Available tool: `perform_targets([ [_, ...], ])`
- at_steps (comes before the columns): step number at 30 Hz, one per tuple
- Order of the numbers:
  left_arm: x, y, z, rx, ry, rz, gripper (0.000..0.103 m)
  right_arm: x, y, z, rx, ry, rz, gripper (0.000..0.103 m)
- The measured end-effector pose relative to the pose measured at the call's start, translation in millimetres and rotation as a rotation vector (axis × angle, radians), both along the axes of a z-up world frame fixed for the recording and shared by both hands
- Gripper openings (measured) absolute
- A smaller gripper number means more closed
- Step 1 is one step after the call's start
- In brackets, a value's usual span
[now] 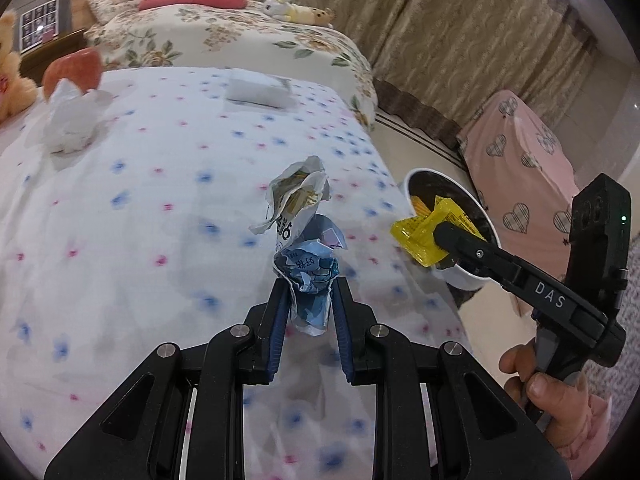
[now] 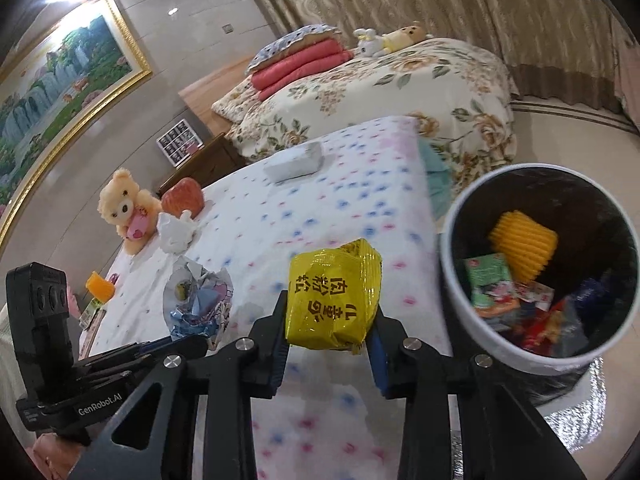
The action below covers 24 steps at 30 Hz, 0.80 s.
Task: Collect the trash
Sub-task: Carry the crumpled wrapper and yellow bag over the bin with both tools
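Note:
My left gripper (image 1: 310,292) is shut on a crumpled blue-and-white wrapper (image 1: 306,264) and holds it above the flowered bed sheet (image 1: 140,220). My right gripper (image 2: 330,320) is shut on a yellow snack packet (image 2: 332,296), held above the bed's edge just left of the white trash bin (image 2: 452,272). The bin holds several wrappers and a yellow ribbed object (image 2: 524,246). In the left wrist view the yellow packet (image 1: 420,236) hangs at the bin's rim (image 1: 468,280). A crumpled white tissue (image 1: 70,120) lies far left on the bed.
A white box (image 1: 258,88) lies at the bed's far end. A teddy bear (image 2: 124,208), a strawberry cushion (image 2: 182,198) and an orange item (image 2: 100,286) sit along the bed's left side. A second bed (image 2: 380,96) and a pink covered seat (image 1: 520,160) stand beyond.

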<state>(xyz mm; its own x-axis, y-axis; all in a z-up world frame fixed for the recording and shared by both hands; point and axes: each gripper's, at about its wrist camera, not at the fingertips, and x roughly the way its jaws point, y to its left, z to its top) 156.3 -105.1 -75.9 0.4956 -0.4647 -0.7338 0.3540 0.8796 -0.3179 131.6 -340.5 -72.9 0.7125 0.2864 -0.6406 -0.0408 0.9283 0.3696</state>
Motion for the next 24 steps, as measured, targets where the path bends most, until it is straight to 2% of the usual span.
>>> perform_targets([
  [24, 7, -123, 14, 0.018, -0.006, -0.232, 0.021, -34, -103, 6, 0.010, -0.011, -0.192, 0.034],
])
